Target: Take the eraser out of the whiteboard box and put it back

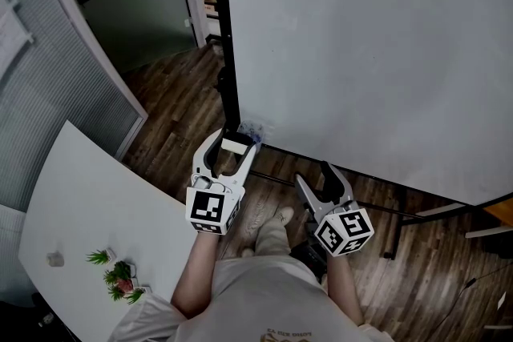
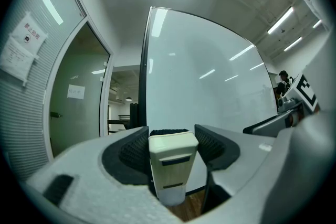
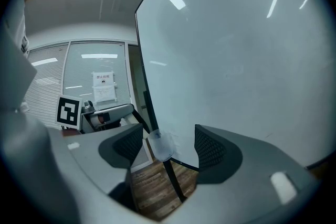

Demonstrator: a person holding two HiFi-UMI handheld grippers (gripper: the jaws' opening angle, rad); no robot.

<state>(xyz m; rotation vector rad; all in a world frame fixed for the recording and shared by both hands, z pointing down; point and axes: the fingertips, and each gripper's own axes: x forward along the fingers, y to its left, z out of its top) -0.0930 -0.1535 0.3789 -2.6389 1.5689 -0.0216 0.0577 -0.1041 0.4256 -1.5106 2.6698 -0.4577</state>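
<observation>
We hold the eraser [image 2: 173, 165] in the left hand-held gripper [image 1: 234, 138]. Its jaws stand fairly wide and press on the two sides of the cream body, so the eraser is out of the whiteboard box [image 3: 160, 145] and in the air near it. The box is a small clear pocket at the lower left corner of the whiteboard [image 1: 361, 52], beside the dark frame post [image 1: 228, 52]. The right hand-held gripper [image 1: 317, 180] has its jaws apart with nothing between them.

We judge that the return is the risky part. The pocket looks narrow, so an eraser that comes in tilted can catch on the rim and twist out of the grip. If we open the jaws before it sits inside, it falls to the wooden floor [image 1: 176, 92]. A hard push may also bend or loosen the thin plastic.
</observation>
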